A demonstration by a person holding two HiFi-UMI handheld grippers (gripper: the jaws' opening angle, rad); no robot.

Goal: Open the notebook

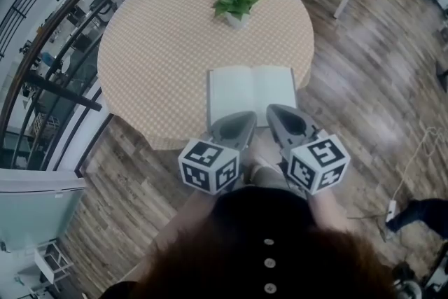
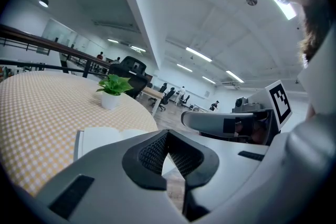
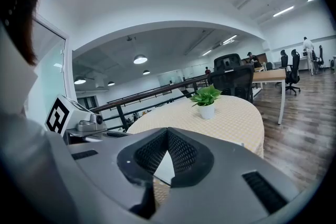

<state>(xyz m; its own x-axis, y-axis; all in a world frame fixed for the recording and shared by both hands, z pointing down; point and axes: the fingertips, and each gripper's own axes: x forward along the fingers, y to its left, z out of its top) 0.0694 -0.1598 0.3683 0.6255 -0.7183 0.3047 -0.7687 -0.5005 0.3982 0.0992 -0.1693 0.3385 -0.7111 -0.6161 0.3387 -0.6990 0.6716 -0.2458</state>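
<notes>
A round table (image 1: 157,45) covered in a beige checked cloth fills the upper middle of the head view. On it lies a notebook (image 1: 252,91) with white pages, already spread open and flat, at the table's near edge just right of centre. A small green leafy plant in a white pot (image 1: 236,2) stands well beyond it, toward the far side of the table.

Just below the notebook in that view, the grey left gripper (image 1: 243,117) and the grey right gripper (image 1: 278,111) hover side by side, their tips over the notebook's near edge. Whether they touch the page cannot be told. Each carries a white cube with black square markers, at lower left (image 1: 208,166) and lower right (image 1: 318,163).

In the left gripper view, the left gripper's (image 2: 168,132) black ribbed pads (image 2: 152,152) meet at the tip with nothing between them; the white pages (image 2: 105,138) show at left, the plant (image 2: 113,91) further up. In the right gripper view, the right gripper (image 3: 168,131) is likewise closed and empty, with the plant (image 3: 206,101) at centre right.

Brown wooden floor (image 1: 364,59) surrounds the table.
</notes>
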